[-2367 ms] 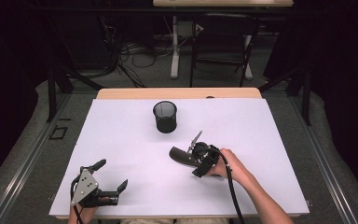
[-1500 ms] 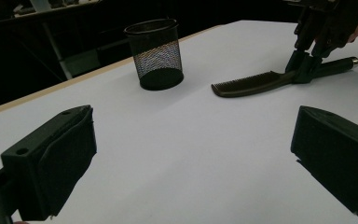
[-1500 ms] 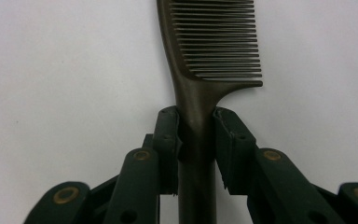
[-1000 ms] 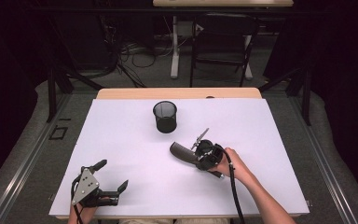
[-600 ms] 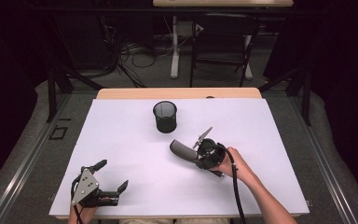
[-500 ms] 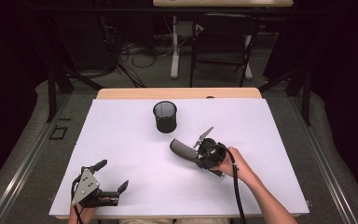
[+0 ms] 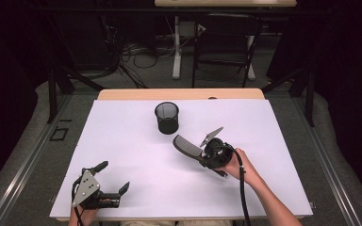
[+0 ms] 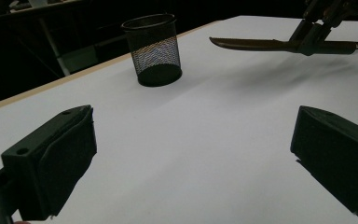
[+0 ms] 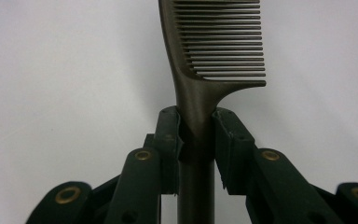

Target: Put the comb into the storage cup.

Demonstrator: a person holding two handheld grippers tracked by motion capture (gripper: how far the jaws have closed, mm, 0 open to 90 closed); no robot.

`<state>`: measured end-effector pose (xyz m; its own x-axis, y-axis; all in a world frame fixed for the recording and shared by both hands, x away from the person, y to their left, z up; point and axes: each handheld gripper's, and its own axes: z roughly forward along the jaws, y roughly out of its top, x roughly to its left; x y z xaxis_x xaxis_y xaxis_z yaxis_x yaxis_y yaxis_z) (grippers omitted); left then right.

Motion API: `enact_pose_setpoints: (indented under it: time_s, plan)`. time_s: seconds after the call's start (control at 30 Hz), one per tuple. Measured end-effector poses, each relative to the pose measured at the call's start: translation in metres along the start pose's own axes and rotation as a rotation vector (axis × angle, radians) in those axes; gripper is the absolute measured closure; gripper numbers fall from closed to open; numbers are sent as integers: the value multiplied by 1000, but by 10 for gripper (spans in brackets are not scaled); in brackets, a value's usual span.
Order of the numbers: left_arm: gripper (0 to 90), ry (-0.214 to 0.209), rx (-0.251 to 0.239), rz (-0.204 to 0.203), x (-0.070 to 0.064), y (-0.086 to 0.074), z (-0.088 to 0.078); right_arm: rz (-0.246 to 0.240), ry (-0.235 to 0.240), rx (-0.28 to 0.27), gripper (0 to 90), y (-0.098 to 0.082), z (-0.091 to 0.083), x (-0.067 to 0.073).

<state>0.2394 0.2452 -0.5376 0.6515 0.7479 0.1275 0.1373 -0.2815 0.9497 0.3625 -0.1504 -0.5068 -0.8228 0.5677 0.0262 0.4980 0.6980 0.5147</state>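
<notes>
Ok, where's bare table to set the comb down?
Bare white table lies left of the mesh cup, and between the left gripper and the right gripper holding the comb. Tightest beside the cup.

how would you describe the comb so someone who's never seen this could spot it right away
Start at the white table and find the black mesh cup near its far edge. Just right of and nearer than the cup, the right gripper is shut on the handle of a dark comb, held above the table. It is the one long flat thing with a row of fine teeth.
</notes>
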Motion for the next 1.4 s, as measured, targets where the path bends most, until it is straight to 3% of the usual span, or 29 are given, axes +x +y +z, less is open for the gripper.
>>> enact_pose_setpoints:
  time_s: [0.37,0.67,1.17,1.4]
  plan:
    - [2,-7,0,-4,0,0,1,11,-15,-97,724,-8,-8,0]
    - [2,-3,1,-5,0,-1,1,30,-25,-136,724,-11,-7,1]
    - [2,1,0,-3,-1,0,2,18,-48,-213,725,-11,-16,2]
    - [2,3,0,-6,0,0,2,25,-65,-274,725,-11,-16,2]
